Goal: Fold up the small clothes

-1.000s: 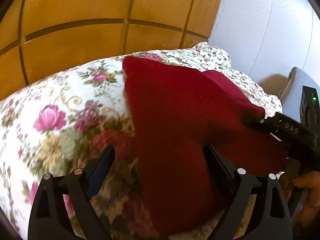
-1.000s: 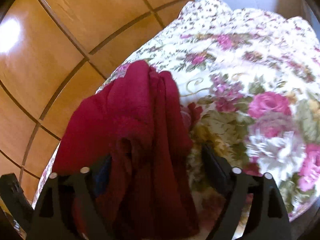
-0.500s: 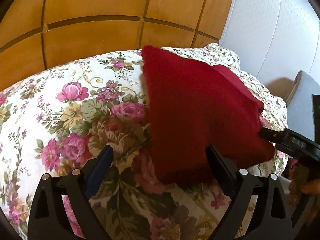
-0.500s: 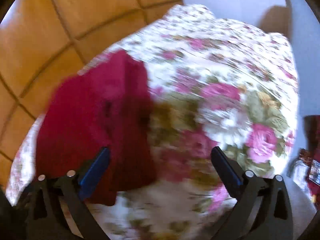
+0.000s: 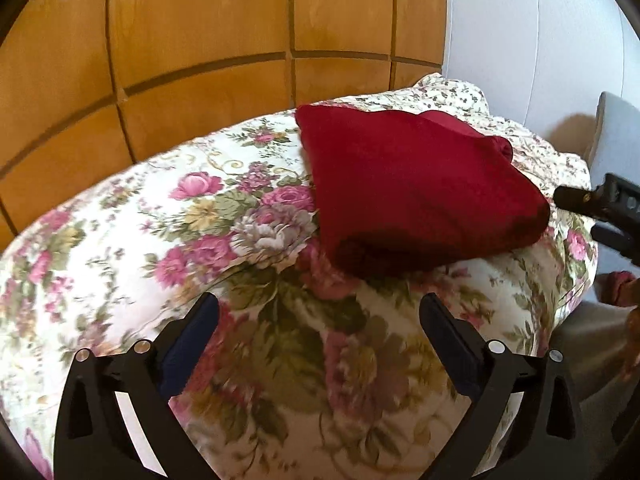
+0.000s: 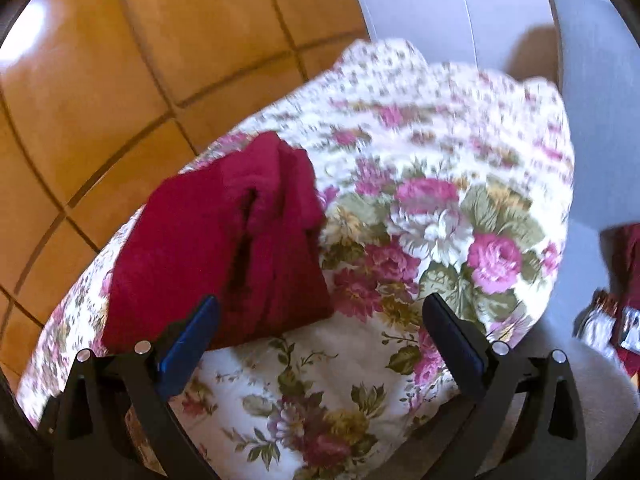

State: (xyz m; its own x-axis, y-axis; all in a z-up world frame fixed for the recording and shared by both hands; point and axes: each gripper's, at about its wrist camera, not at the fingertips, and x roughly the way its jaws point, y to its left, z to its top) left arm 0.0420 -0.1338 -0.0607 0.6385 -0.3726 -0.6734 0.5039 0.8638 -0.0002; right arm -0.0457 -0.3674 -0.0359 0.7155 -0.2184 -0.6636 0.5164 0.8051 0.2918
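Red garment [image 5: 416, 192]: lay folded in a thick wedge on the floral quilt [image 5: 160, 248], upper centre-right of the left wrist view, in front of the wooden panelling [image 5: 200, 40]. Seen again as the red garment [image 6: 216, 256] at centre-left of the right wrist view, layered edges and a dark slit turned toward the camera.

Left tongs [image 5: 320, 336]: stood wide apart and empty at the bottom of the frame, over bare quilt, short of the cloth. A second earlier, had the red cloth running down between the fingers; since then, drawn back clear of it.

Right tongs [image 6: 320, 332]: likewise spread and empty, the left finger just overlapping the garment's near corner in the frame, contact not clear. Earlier, sat deep in the bunched cloth; now pulled off and swung toward the open quilt, with motion blur across the flowers. Also visible at the right edge of the left view, just beside the garment's right corner.

Judged from this: last fold laid, piece released, this item likely finished. Possibly next: more dark red cloth [image 6: 630, 264] at the right edge of the right view, off the quilt.
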